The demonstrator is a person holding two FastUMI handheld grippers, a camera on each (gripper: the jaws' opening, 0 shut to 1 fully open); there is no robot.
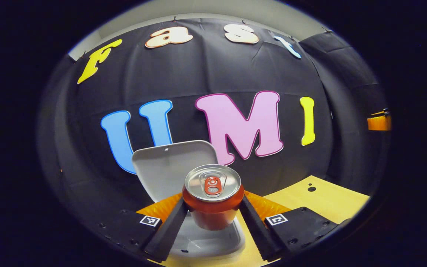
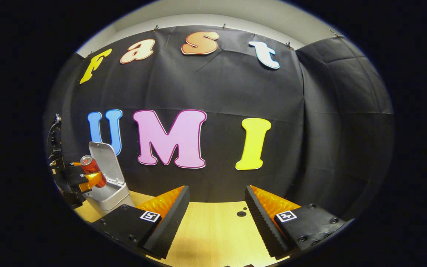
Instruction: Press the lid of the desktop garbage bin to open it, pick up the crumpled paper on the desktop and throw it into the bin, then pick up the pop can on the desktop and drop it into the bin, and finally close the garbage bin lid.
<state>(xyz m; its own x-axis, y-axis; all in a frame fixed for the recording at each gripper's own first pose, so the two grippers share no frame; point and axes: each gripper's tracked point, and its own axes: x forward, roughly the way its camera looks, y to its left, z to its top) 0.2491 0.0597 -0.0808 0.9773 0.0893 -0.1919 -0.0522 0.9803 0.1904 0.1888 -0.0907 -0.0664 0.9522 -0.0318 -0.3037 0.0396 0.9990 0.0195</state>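
In the left gripper view my left gripper (image 1: 213,217) is shut on a red pop can (image 1: 213,202) with a silver top, held upright in the air. Just behind and below the can stands the grey desktop bin (image 1: 213,243), with its lid (image 1: 169,167) raised upright at the back. The right gripper view shows the same can (image 2: 93,169) held by the left gripper (image 2: 82,178) over the bin (image 2: 113,194), whose lid (image 2: 104,159) stands open, at the far left. My right gripper (image 2: 217,218) hangs open above the table with nothing between its fingers.
The wooden table (image 2: 213,230) runs under both grippers, with a small dark hole (image 2: 241,213) in it ahead of the right one. An orange fixture (image 1: 379,121) sits on the booth's right wall.
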